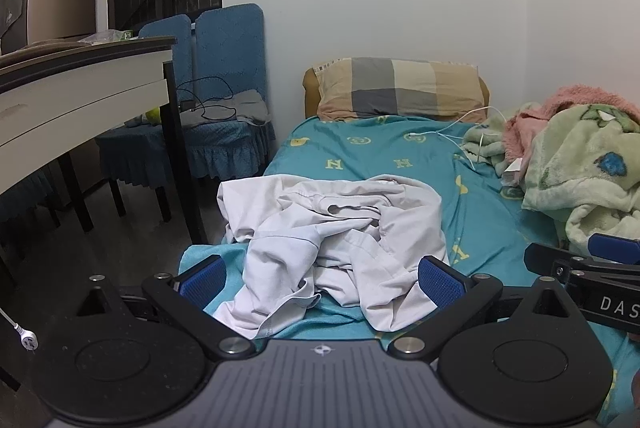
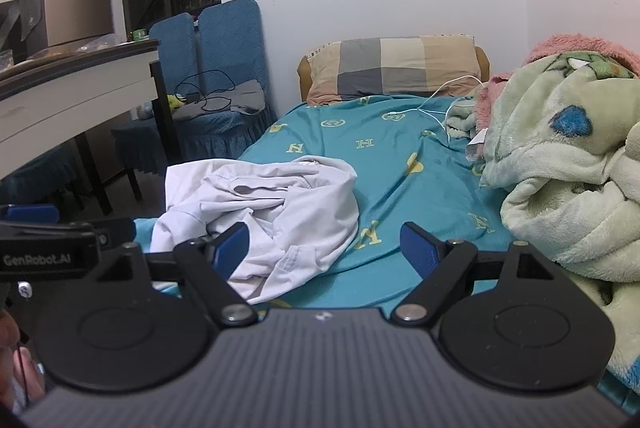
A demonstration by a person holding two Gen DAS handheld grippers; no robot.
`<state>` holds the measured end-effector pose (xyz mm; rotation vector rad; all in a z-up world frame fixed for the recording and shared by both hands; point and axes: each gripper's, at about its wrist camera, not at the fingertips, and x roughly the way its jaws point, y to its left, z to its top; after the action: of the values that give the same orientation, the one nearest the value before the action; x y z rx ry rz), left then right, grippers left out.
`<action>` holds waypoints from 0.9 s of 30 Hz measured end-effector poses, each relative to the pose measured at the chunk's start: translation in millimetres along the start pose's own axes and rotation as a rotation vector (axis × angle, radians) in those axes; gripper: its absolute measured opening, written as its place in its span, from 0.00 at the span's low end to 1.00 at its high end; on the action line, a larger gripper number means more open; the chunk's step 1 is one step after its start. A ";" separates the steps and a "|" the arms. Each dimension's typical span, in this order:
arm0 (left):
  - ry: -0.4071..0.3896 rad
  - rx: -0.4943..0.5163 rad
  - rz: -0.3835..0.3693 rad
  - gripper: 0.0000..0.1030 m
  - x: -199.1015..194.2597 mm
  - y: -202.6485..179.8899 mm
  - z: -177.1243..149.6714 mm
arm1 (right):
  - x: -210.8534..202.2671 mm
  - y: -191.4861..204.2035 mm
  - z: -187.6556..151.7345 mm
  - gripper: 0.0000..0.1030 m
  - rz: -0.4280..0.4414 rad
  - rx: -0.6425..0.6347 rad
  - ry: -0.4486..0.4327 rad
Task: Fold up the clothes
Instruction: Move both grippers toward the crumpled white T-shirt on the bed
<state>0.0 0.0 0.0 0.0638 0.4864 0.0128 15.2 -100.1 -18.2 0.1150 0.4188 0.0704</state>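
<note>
While the white shirt point(image 1: 332, 240) lies crumpled in a heap at the near-left part of the bed point(image 1: 472, 196), close to the bed's left edge and foot end, nothing on it is folded yet. Heap spreads roughly across the bed's width; which end is collar or hem is hard to tell, though a seamed opening shows near its far side. It sits dead ahead of the left gripper point(image 1: 322, 278) and just below it, fabric showing between the two blue pads. The right gripper point(image 2: 324, 248) has the shirt point(image 2: 260, 216) off toward its left finger, with bare teal sheet ahead of it. Left is the nearer one, so first pinch is likely its job.

Both grippers: jaws spread wide, nothing clamped. Contact can't be confirmed; the left pads look just above the cloth.

Further out: green fleece blanket point(image 2: 560, 188) piled along the bed's right edge, checked pillow point(image 1: 400, 88) at the head end, white charging cable point(image 1: 460, 132) beside it.
</note>
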 end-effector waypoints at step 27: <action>-0.005 0.008 0.007 1.00 0.0 -2.5 0.2 | -0.4 -3.9 0.7 0.82 -0.005 0.019 -0.007</action>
<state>0.0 -2.5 0.0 0.0731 0.4811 0.0180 15.3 -104.0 -17.8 0.1330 0.4125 0.0609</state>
